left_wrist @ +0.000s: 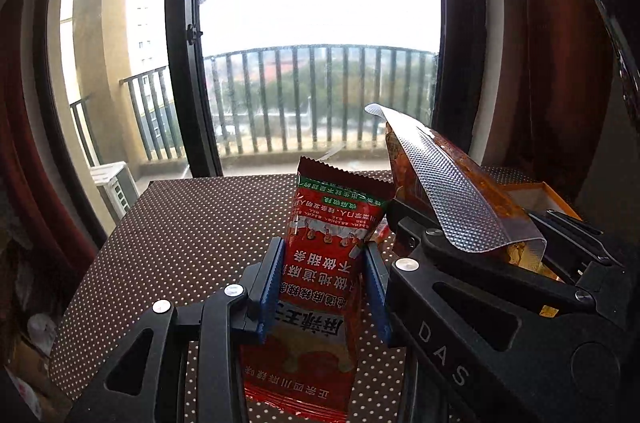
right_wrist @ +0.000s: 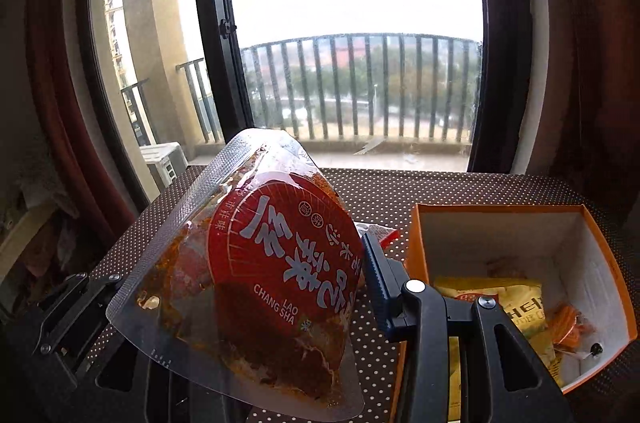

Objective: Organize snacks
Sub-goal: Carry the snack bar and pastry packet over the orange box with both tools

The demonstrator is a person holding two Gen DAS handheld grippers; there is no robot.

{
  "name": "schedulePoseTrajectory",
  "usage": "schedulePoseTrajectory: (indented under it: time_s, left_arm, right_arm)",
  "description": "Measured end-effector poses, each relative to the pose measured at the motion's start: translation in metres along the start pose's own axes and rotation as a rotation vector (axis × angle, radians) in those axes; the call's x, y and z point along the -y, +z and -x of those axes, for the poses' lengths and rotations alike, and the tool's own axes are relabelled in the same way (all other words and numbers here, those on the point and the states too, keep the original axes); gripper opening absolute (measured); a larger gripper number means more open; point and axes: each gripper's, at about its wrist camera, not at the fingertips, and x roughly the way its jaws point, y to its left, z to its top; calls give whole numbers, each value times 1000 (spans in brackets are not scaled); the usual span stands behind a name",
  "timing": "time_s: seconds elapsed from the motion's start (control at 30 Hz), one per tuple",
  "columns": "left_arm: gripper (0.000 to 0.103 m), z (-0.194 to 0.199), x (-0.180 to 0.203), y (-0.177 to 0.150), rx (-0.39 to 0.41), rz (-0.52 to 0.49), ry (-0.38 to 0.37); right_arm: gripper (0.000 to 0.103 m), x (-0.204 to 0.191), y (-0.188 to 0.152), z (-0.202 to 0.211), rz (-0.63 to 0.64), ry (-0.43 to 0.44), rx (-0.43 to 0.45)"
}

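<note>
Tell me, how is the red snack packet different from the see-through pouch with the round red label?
The red snack packet is narrow and opaque; the see-through pouch is wide and shows brownish food inside. The packet stands upright in the left tongs; the pouch tilts in the right tongs. Both are held above the dotted table and carry Chinese lettering.

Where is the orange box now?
In the right wrist view, the orange box stands open on the dotted table, right of the right gripper.
</note>
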Motion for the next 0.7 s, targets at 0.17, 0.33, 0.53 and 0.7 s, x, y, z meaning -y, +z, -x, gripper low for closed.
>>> schedulePoseTrajectory:
  time_s: [0.17, 0.33, 0.53, 0.7]
  left_arm:
    - [38, -9, 20, 2, 4, -16, -24]
    - [38, -21, 44, 5, -2, -45, -57]
    - [38, -36, 68, 11, -6, -65, -100]
    - [38, -48, 91, 14, -19, -89, -140]
  right_arm:
    - [46, 23, 0, 3, -13, -21, 10]
    - [46, 50, -4, 9, -42, -52, 13]
    - [46, 79, -7, 18, -75, -91, 12]
    - [46, 102, -11, 21, -109, -127, 7]
